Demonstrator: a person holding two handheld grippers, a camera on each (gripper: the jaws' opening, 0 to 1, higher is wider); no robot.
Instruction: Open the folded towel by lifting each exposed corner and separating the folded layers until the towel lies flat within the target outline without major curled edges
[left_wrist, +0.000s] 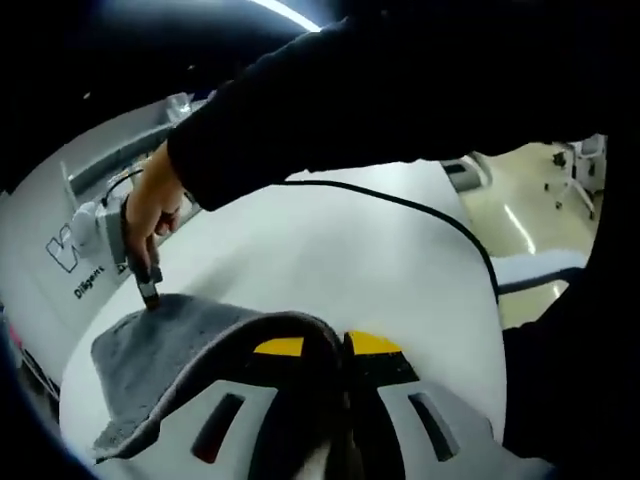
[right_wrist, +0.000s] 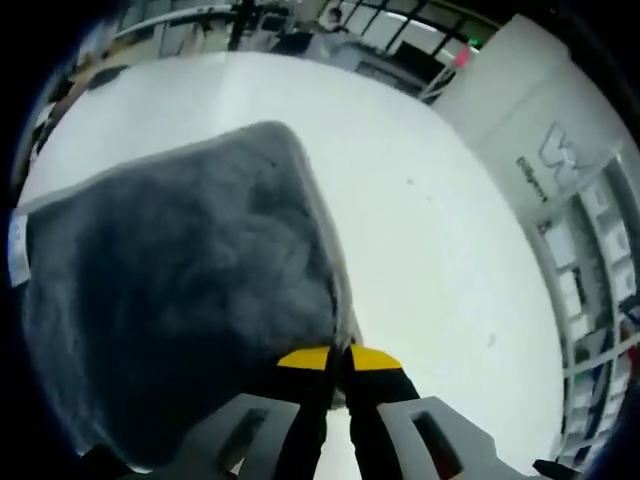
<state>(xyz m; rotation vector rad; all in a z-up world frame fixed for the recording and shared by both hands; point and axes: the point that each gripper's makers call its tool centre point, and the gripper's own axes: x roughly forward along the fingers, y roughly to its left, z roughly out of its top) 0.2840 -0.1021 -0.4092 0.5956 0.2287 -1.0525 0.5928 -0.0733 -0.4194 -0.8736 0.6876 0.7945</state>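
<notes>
Nearest the lens in the left gripper view, the left gripper (left_wrist: 345, 345) rises from the bottom centre with its yellow-tipped jaws pressed together on a raised fold of the grey towel (left_wrist: 165, 355), which drapes over the left jaw and spreads toward the lower left of the frame. Largest in both views is the white table (left_wrist: 340, 250), running from the middle to the right edge in the left gripper view and across the top and right of the right gripper view (right_wrist: 440, 250). In the right gripper view the towel (right_wrist: 170, 290) covers the left and centre of the frame, one rounded corner toward upper centre and a white tag (right_wrist: 17, 250) at its far left edge. The right gripper (right_wrist: 338, 358) stands at the bottom centre of that view, jaws closed on the towel's right-hand edge. In the left gripper view a dark sleeve (left_wrist: 380, 90) crosses the upper half of the frame; a hand (left_wrist: 152, 210) at middle left holds the right gripper (left_wrist: 149, 293), whose tips meet the towel's far edge. A black cable (left_wrist: 420, 210) curves over the table at right. A white wall panel (right_wrist: 545, 130) bearing lettering stands at the upper right of the right gripper view.
</notes>
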